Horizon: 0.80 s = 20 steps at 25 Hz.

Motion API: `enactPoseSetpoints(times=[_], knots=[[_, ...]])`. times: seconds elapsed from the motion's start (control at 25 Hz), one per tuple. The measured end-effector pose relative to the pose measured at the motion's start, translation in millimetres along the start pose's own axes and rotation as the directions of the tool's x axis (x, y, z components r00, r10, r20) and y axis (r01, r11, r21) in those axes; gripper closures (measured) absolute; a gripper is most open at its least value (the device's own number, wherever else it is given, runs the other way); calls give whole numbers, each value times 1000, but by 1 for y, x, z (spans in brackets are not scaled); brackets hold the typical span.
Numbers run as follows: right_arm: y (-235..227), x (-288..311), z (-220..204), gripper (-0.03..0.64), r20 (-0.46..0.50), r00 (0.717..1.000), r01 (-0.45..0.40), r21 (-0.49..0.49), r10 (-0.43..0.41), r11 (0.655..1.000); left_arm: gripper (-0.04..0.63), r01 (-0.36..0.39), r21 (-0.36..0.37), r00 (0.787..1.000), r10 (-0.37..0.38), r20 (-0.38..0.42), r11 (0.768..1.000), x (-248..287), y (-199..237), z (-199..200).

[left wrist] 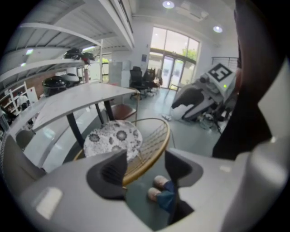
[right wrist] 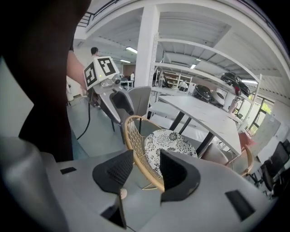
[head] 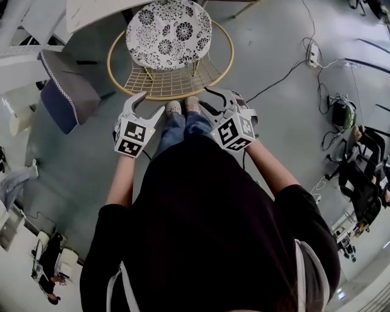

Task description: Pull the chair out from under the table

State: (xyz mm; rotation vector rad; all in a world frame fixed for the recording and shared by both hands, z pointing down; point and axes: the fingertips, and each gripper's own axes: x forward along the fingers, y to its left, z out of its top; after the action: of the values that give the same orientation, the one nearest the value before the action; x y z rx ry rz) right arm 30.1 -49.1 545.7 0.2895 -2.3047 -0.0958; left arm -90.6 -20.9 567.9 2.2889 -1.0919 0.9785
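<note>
Now the chair (head: 172, 78) stands at 12 o'clock from the person, right past their shoes (head: 183, 106). It is a round chair made of thin yellow-gold wire. A thick golden ring goes all the way round it, and the back is a net of thin bars. On the seat lies a round white cushion (head: 169, 33) with black flowers all over it. The far side of the chair sits close to the edge of the white table (head: 91, 12), which is at 11 o'clock. Most of the seat shows in the open, not under the table top.

The left gripper (head: 151, 102) is at 7 o'clock from the chair, and its jaws are spread wide. In the left gripper view, the left gripper (left wrist: 145, 170) has the chair (left wrist: 149, 145) ring showing in the gap between its jaws, but the pads do not press on it. The cushion (left wrist: 113, 140) and the table (left wrist: 81, 97) are behind.

The right gripper (head: 205, 98) is at 5 o'clock from the chair, and its jaws are spread too. In the right gripper view, the right gripper (right wrist: 142, 170) has the chair (right wrist: 136, 145) ring running through its gap, not squeezed. The cushion (right wrist: 170, 142) and table (right wrist: 204, 111) lie beyond.

A grey chair (head: 64, 91) stands at 10 o'clock.
</note>
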Motion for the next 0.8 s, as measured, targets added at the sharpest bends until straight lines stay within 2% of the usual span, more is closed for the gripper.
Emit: enactPoseSetpoints(times=[0.12,0.2,0.32,0.4,0.52,0.8], knots=[[4,11,-9,463,-42,999,-19,-70,16,997,321,20,75,998,-15,-63,997,12,-1,-10],[7,18,-15,462,-72,997,-34,-105,26,994,319,34,180,992,-11,-128,983,20,-3,-20],[10,30,-28,460,-128,991,-64,-167,43,984,318,71,365,970,20,-241,928,32,-5,-41],[13,38,-38,456,-175,983,-87,-231,47,969,319,96,441,957,39,-288,892,38,-6,-50],[13,50,-52,448,-249,968,-115,-320,33,940,319,118,507,941,66,-331,854,45,-3,-57],[8,83,-83,446,-391,920,-168,-409,-5,897,319,194,583,899,94,-427,789,69,9,-80]])
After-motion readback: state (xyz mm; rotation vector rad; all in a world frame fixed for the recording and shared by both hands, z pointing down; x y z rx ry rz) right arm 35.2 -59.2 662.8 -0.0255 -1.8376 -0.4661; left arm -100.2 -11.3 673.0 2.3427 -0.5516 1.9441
